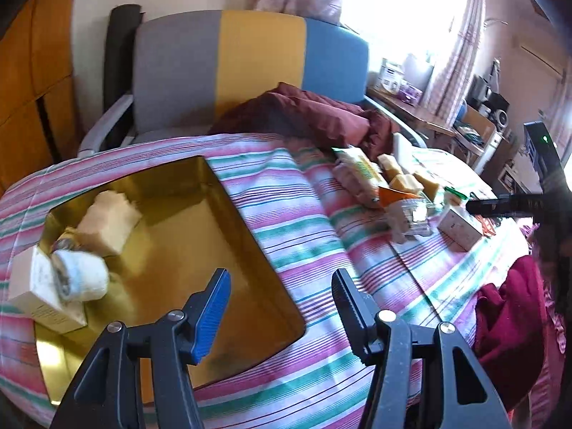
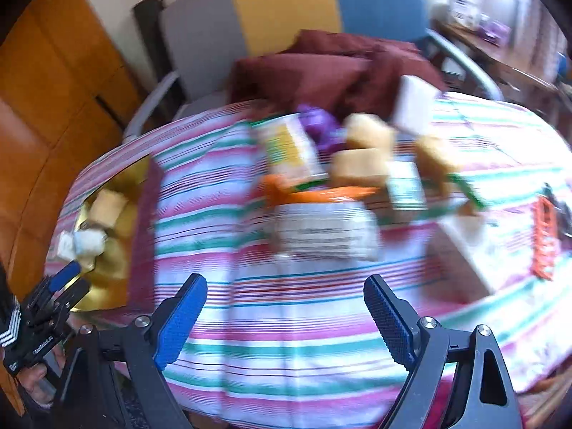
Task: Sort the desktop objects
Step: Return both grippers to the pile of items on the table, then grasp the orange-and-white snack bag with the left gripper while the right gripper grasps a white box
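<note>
Your right tool [image 2: 286,316] stands wide open and empty; your left tool [image 1: 280,312] is half open, also empty, over the gold tray [image 1: 228,214]. The white packet [image 2: 327,236] lies just ahead of the right tool: light, soft, crinkly. Grip its long edges.

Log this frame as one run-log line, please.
left gripper: open, empty, over gold tray | right gripper: open, empty, facing unsorted pile | tray: partly filled

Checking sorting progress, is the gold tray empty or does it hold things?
Not empty: the gold tray holds a pale block, a white roll and a box.
</note>
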A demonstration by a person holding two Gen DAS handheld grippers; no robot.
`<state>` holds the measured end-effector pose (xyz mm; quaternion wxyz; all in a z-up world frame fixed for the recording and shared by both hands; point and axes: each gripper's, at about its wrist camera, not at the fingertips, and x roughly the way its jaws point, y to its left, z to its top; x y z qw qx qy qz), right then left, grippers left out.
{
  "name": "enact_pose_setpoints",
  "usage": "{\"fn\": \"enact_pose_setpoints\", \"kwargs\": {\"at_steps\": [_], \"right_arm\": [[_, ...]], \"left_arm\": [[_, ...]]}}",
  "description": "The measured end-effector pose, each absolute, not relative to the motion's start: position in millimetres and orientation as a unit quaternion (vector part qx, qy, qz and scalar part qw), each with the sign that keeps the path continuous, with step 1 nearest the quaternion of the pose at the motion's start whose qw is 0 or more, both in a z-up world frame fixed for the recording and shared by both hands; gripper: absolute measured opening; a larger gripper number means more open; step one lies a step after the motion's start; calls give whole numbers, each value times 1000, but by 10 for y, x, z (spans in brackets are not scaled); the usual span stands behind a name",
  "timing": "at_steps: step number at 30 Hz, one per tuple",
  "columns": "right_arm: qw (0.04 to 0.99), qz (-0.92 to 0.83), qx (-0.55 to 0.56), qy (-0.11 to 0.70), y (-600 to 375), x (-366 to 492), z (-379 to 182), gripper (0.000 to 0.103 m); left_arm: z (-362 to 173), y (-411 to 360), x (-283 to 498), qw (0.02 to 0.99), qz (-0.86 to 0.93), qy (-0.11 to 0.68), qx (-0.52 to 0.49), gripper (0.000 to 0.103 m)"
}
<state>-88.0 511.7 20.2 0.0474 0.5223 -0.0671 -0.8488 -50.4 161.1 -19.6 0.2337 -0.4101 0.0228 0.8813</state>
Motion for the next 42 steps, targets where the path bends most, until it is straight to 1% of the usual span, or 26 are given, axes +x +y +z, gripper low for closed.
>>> {"fn": "enact_pose_setpoints", "kwargs": {"at_steps": [4, 7, 9, 12, 13, 19, 22, 23, 24, 26, 29, 32, 33, 35, 38, 42], "right_arm": [[-20, -846, 523, -97, 5715, -926, 272, 90], [-54, -836, 517, -175, 6173, -957, 264, 90], [-72, -833, 507, -210, 6355, -978, 247, 90], [-86, -825, 499, -250, 6555, -1042, 182, 90], [-105, -820, 495, -268, 6590, -1071, 148, 90], [-126, -805, 492, -305, 6745, -1260, -64, 90], [-124, -806, 505, -283, 6716, -1355, -140, 90], [-119, -807, 517, -260, 6673, -1387, -155, 90], [-115, -808, 525, -241, 6646, -1396, -168, 90], [-107, -810, 547, -183, 6534, -1427, -184, 92], [-83, -810, 567, -122, 6452, -1436, -196, 93], [-58, -806, 583, -80, 6399, -1461, -209, 94], [-78, -803, 585, -84, 6374, -1473, -221, 95], [-84, -797, 595, -67, 6340, -1496, -241, 96], [-71, -784, 617, -26, 6343, -1546, -297, 97], [-58, -767, 638, -4, 6305, -1599, -414, 97]], "left_arm": [[-197, 1794, -546, 254, 875, 31, -412, 59], [-217, 1929, -596, 268, 867, 34, -419, 59], [-233, 2019, -625, 275, 863, 39, -422, 59], [-248, 2180, -653, 290, 856, 52, -425, 60], [-253, 2248, -657, 296, 854, 58, -425, 60], [-299, 2653, -696, 342, 834, 98, -422, 60], [-309, 2874, -746, 364, 825, 116, -416, 61], [-299, 2948, -750, 375, 821, 127, -411, 64], [-291, 3037, -761, 389, 816, 142, -404, 70], [-280, 3206, -786, 415, 802, 172, -394, 76], [-255, 3454, -852, 444, 786, 216, -373, 81], [-258, 3671, -925, 461, 772, 252, -359, 82], [-264, 3740, -944, 468, 766, 262, -355, 83], [-299, 3872, -983, 477, 757, 286, -344, 83], [-390, 4020, -1053, 488, 742, 305, -344, 84], [-524, 4156, -1116, 500, 723, 329, -344, 84]]}}
